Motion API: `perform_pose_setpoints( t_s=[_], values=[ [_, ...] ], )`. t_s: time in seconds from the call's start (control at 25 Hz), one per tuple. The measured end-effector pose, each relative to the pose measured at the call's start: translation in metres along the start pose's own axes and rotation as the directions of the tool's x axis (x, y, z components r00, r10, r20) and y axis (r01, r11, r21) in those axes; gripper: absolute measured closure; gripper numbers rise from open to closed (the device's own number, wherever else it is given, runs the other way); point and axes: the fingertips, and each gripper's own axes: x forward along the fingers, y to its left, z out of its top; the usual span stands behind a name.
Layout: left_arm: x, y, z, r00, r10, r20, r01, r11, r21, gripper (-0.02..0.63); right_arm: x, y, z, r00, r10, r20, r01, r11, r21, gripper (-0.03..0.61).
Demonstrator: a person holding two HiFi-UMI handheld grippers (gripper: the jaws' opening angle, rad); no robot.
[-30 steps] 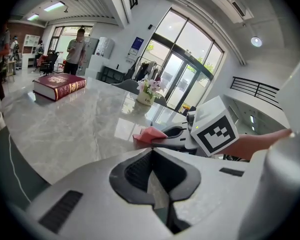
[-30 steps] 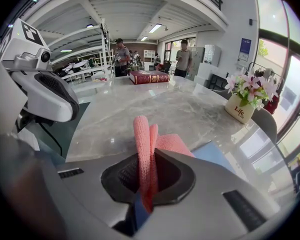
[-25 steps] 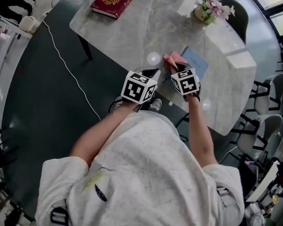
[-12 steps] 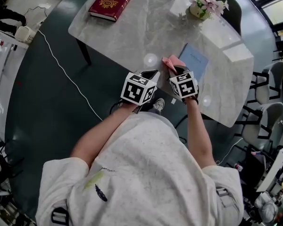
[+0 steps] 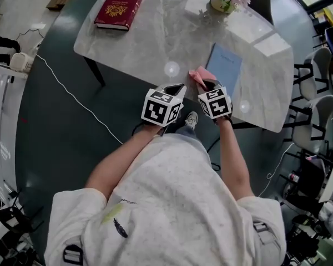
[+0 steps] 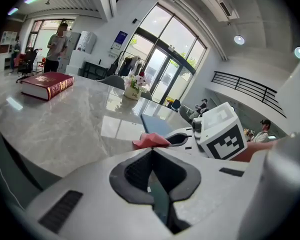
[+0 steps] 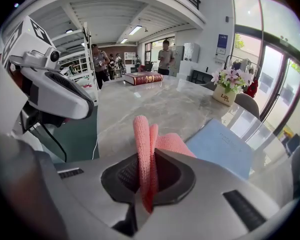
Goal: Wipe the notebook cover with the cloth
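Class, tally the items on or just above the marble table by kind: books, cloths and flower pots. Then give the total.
Books: 2 (red book, blue notebook)
Cloths: 1 (pink cloth)
Flower pots: 1 (flower pot)
Total: 4

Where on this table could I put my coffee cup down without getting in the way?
The widest bare stretch of the marble table lies between the red book and the blue notebook. The near edge is crowded: left gripper, right gripper, pink cloth and notebook sit close together.
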Motion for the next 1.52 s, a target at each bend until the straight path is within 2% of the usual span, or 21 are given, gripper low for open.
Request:
perform_pose_setpoints(
  t_s=[0.2, 0.36, 0.64, 0.88, 1.04, 1.24, 1.4, 1.52],
  values=[
    [0.002, 0.005, 0.006, 0.999, -0.031, 0.01, 0.032, 0.999, -0.011, 0.606, -0.012, 0.011, -0.003, 0.999, -0.038, 0.002, 0.038, 0.999, 0.038, 0.563],
    [0.012, -0.016, 0.011, 0.995, -0.104, -0.004, 0.104, 0.994, 0.034, 0.606, -0.035, 0.009, -0.012, 0.996, -0.084, 0.014, 0.082, 0.989, 0.127, 0.563],
    [0.027, -0.05, 0.03, 0.98, -0.197, -0.031, 0.199, 0.975, 0.097, 0.606, -0.089, -0.014, -0.017, 0.975, -0.208, 0.076, 0.179, 0.943, 0.281, 0.563],
    [0.033, -0.086, 0.066, 0.974, -0.225, 0.003, 0.221, 0.96, 0.175, 0.606, -0.142, -0.043, -0.007, 0.934, -0.306, 0.182, 0.22, 0.897, 0.383, 0.563],
    [0.043, -0.114, 0.09, 0.972, -0.231, 0.029, 0.219, 0.948, 0.23, 0.606, -0.175, -0.065, 0.003, 0.9, -0.349, 0.262, 0.217, 0.879, 0.425, 0.563],
    [0.052, -0.155, 0.106, 0.977, -0.203, 0.065, 0.179, 0.948, 0.264, 0.606, -0.213, -0.081, 0.002, 0.875, -0.357, 0.327, 0.199, 0.881, 0.43, 0.563],
    [0.051, -0.188, 0.121, 0.977, -0.18, 0.115, 0.135, 0.937, 0.321, 0.606, -0.246, -0.1, 0.002, 0.839, -0.369, 0.4, 0.173, 0.878, 0.447, 0.563],
    [0.051, -0.205, 0.127, 0.977, -0.163, 0.14, 0.106, 0.932, 0.346, 0.606, -0.262, -0.108, -0.001, 0.825, -0.364, 0.432, 0.156, 0.882, 0.445, 0.563]
  ],
)
